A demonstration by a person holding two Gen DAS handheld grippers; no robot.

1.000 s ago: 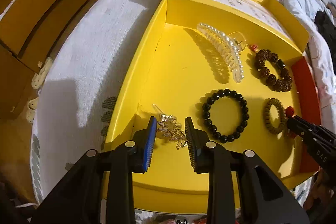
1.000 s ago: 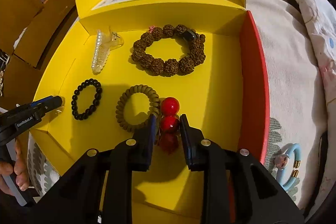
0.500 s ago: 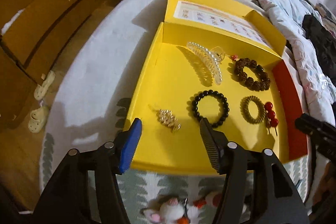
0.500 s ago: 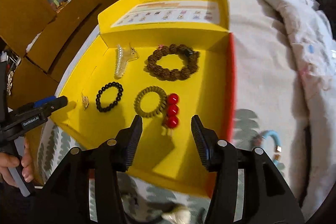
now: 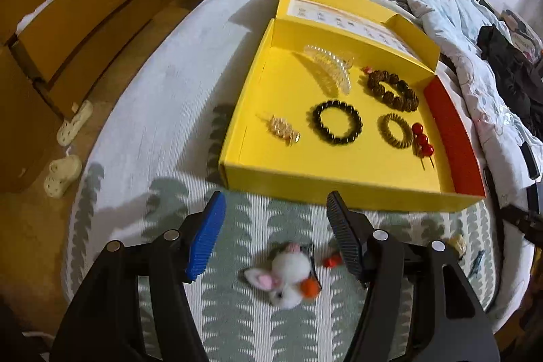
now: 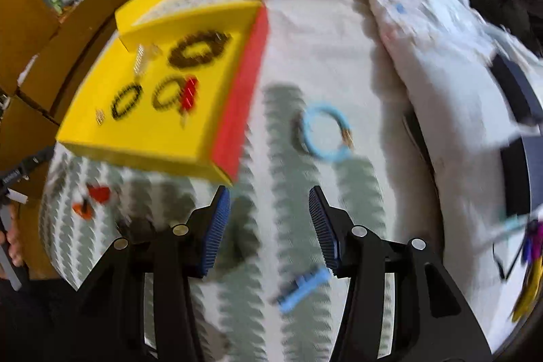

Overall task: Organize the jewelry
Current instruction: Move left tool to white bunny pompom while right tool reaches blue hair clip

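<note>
Rabbit clip (image 5: 288,275) on the bed, at 6 o'clock of the box (image 5: 339,189). Left hand-held gripper (image 5: 273,233) wide above it; we'd lower squarely, pinch the body. Right hand-held gripper (image 6: 269,228) wide, blue bracelet (image 6: 324,134) at 12 o'clock.

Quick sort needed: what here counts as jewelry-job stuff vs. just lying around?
Job:
yellow box
pearl hair claw
brown bead bracelet
black bead bracelet
coil hair tie
red bead hairpin
gold hair clip
bunny hair clip
blue bracelet
blue clip

Lying about:
slippers
duvet
</note>
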